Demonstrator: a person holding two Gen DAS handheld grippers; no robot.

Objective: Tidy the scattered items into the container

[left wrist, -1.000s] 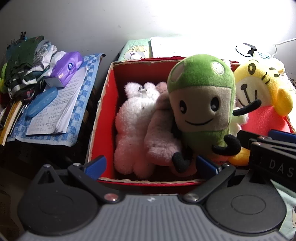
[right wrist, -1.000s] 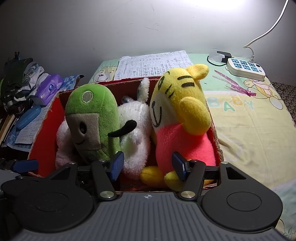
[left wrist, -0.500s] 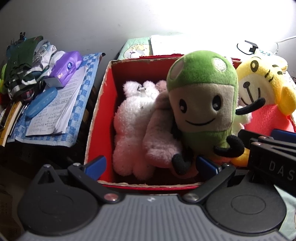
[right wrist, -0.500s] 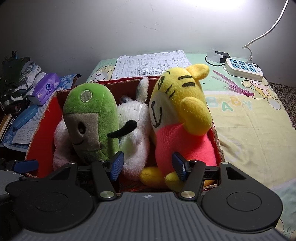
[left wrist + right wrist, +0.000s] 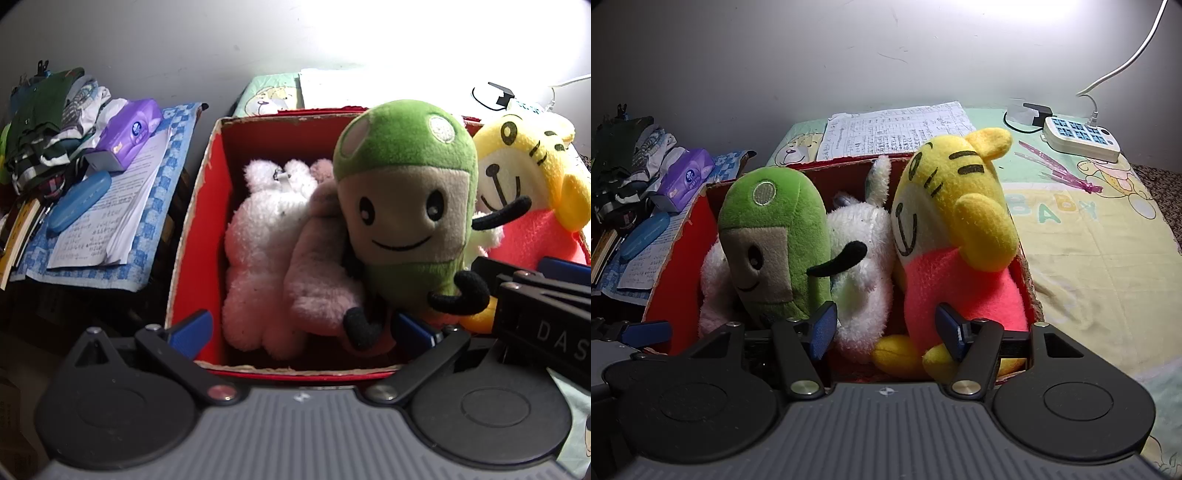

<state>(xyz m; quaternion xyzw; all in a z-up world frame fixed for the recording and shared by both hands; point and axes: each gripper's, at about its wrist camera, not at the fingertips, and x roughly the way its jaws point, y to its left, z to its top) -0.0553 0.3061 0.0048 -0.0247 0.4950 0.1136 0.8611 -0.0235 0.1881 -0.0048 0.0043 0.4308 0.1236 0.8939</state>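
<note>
A red box (image 5: pixel 192 236) (image 5: pixel 676 266) holds several plush toys. A green mushroom plush (image 5: pixel 402 206) (image 5: pixel 775 240) stands upright in it. Beside it are a yellow tiger plush in pink (image 5: pixel 524 173) (image 5: pixel 953 206), a white fluffy plush (image 5: pixel 266 240) (image 5: pixel 860 266) and a pink plush (image 5: pixel 317 273). My left gripper (image 5: pixel 301 332) is open at the box's near rim with nothing between its fingers. My right gripper (image 5: pixel 886 330) (image 5: pixel 535 295) is also open. Its right finger is in front of the tiger's lower body and its left finger is by the green plush's base.
Left of the box, a blue checked cloth carries papers, a purple tissue pack (image 5: pixel 129 129), a blue case (image 5: pixel 79 201) and a pile of clothes (image 5: pixel 44 122). Behind the box lie handwritten sheets (image 5: pixel 894 125). A white power strip (image 5: pixel 1080 138) sits on the baby-print cloth (image 5: pixel 1089 240).
Both views sway only slightly. The toys keep their places in the box and both grippers stay open.
</note>
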